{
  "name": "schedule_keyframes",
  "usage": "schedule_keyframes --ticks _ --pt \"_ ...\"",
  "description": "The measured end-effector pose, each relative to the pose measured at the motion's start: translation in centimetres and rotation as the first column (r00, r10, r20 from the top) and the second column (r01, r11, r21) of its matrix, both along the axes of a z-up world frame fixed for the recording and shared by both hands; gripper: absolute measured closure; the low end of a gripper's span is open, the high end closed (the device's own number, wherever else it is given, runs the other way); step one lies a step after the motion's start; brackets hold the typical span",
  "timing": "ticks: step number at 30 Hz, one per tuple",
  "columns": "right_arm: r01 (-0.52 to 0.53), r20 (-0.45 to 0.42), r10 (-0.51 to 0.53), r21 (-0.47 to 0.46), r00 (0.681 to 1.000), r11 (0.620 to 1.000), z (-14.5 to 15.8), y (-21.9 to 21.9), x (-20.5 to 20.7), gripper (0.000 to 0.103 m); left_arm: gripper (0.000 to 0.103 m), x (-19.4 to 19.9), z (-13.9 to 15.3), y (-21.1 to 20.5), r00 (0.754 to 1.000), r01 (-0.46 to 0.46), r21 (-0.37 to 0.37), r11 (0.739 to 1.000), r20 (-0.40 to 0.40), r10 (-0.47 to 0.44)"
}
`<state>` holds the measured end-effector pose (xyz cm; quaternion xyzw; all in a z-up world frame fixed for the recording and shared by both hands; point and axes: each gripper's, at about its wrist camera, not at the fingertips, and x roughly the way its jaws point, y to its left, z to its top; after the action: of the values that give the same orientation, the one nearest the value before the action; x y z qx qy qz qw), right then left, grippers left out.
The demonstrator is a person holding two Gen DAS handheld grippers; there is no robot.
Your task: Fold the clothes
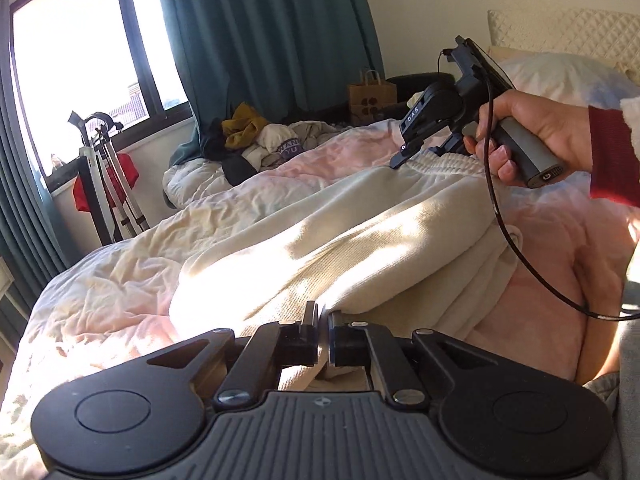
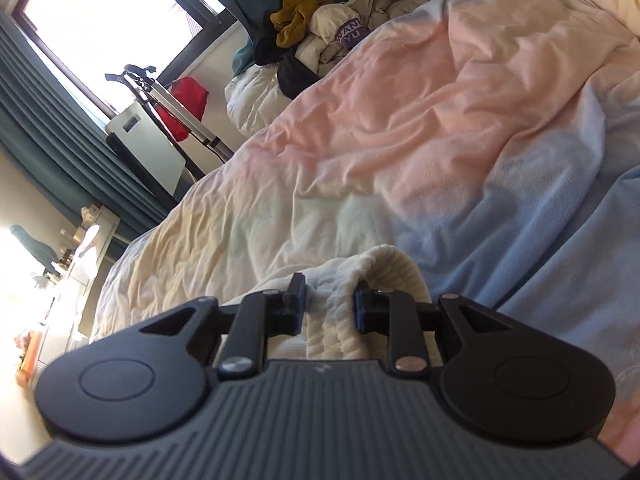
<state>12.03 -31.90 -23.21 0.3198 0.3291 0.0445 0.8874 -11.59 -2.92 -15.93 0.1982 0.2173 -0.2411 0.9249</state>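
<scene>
A cream knit garment [image 1: 340, 240] lies stretched across the bed. My left gripper [image 1: 323, 322] is shut on its near edge, the fabric pinched between the fingers. In the left wrist view, a hand holds my right gripper [image 1: 404, 152] at the garment's far ribbed edge. The right wrist view shows my right gripper [image 2: 330, 300] clamped on a bunched ribbed band of the cream garment [image 2: 380, 272], which fills the gap between the fingers.
A rumpled pastel duvet [image 2: 420, 120] covers the bed. A pile of unfolded clothes [image 1: 260, 136] sits at the far end near a paper bag [image 1: 370, 96]. Teal curtains [image 1: 272, 32], a window and a stand with a red cloth [image 1: 104, 184] are on the left. A cable [image 1: 520, 260] hangs from the right gripper.
</scene>
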Motion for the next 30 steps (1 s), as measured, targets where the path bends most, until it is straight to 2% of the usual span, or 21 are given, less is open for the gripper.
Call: schedule_keyframes --ticks 7,12,13,14,17,19,20,23,27,30 --pt "-0.032 0.083 0.032 -0.008 0.996 0.999 2.9 0.0 -3.6 0.073 0.089 1.2 1.4 2.2 0.994 -0.07 -0.159 0.985 -0.1 0.054" --pt "0.018 0.134 -0.017 -0.008 0.991 1.0 4.7 -0.1 -8.2 0.071 0.072 1.7 2.4 3.6 0.982 -0.132 -0.224 0.966 -0.16 0.097" --pt "0.037 0.145 -0.034 -0.011 0.989 0.999 5.0 0.0 -9.0 0.068 0.066 1.6 2.6 3.9 0.982 -0.137 -0.239 0.961 -0.162 0.099" --pt "0.054 0.158 -0.052 -0.011 0.986 0.998 5.2 -0.1 -9.9 0.065 0.056 1.5 2.9 4.2 0.981 -0.142 -0.254 0.957 -0.163 0.102" --pt "0.098 0.176 -0.098 0.008 0.98 0.995 5.7 -0.4 -12.1 0.043 0.045 1.6 3.7 5.2 0.976 -0.174 -0.316 0.933 -0.181 0.12" --pt "0.101 0.147 -0.104 0.026 0.984 0.995 5.1 -0.3 -13.0 0.024 0.038 1.7 4.2 5.9 0.972 -0.195 -0.356 0.914 -0.194 0.132" --pt "0.102 0.131 -0.106 0.035 0.986 0.994 4.8 -0.2 -13.4 0.02 0.033 1.8 4.4 6.3 0.97 -0.205 -0.376 0.904 -0.2 0.137" --pt "0.106 0.084 -0.111 0.062 0.99 0.992 3.9 0.1 -14.7 0.019 0.025 2.5 4.4 7.3 0.95 -0.278 -0.404 0.871 -0.252 0.186" --pt "0.075 -0.037 -0.073 0.069 0.997 0.995 2.1 1.4 -15.0 0.019 0.018 3.7 3.6 8.8 0.907 -0.378 -0.438 0.815 -0.35 0.233" --pt "0.075 -0.082 -0.074 0.008 0.994 0.997 1.4 2.4 -14.8 0.019 0.013 4.7 2.9 9.9 0.867 -0.452 -0.453 0.768 -0.426 0.259"
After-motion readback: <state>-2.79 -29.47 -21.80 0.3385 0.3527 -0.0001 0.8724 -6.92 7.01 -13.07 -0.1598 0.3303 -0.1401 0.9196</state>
